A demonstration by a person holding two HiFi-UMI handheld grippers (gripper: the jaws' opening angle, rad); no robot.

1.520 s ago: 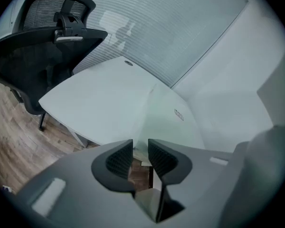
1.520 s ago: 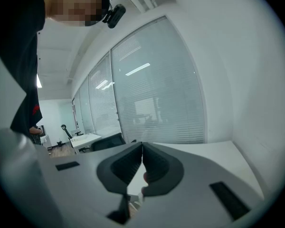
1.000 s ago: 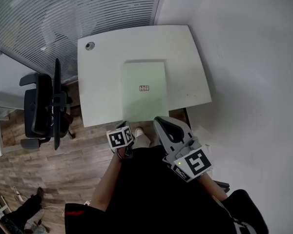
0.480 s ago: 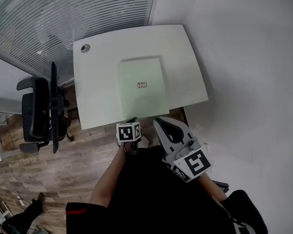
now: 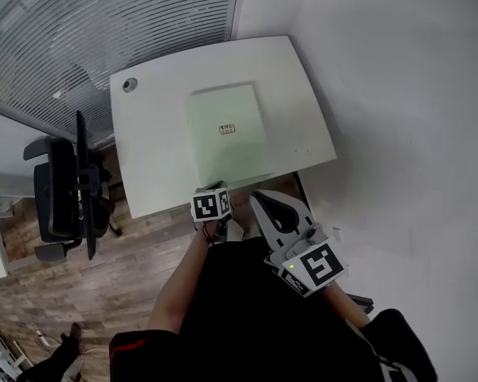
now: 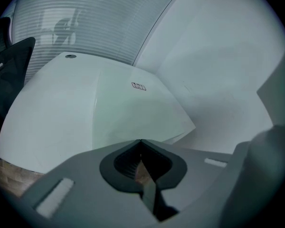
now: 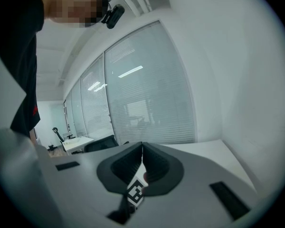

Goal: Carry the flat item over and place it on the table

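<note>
Closest in, the person's dark top fills the bottom of the head view, with a bare forearm reaching forward. The right gripper is held in front of the body. Its jaws are pressed together at the tips with nothing between them. Just ahead and to its left, the left gripper hangs at the near edge of the bench and tips downward. Its jaws are likewise closed and empty, and only a sliver of brown floor shows through the gap behind the tips.

A wooden plank floor spreads out to the left, and a black office chair stands on it beside the bench's left side.

The bench is white with rounded corners and fits into the room's corner. The flat item, a pale green rectangular sheet, lies flat on the bench. Its near edge is close to the bench's front edge, just beyond the left gripper, and whether the two touch cannot be made out. A small label sits near the item's middle. A round cable hole marks the bench's far left corner.

Beyond the bench, a glass wall with horizontal blinds closes the far left. A plain white wall runs along the right.
</note>
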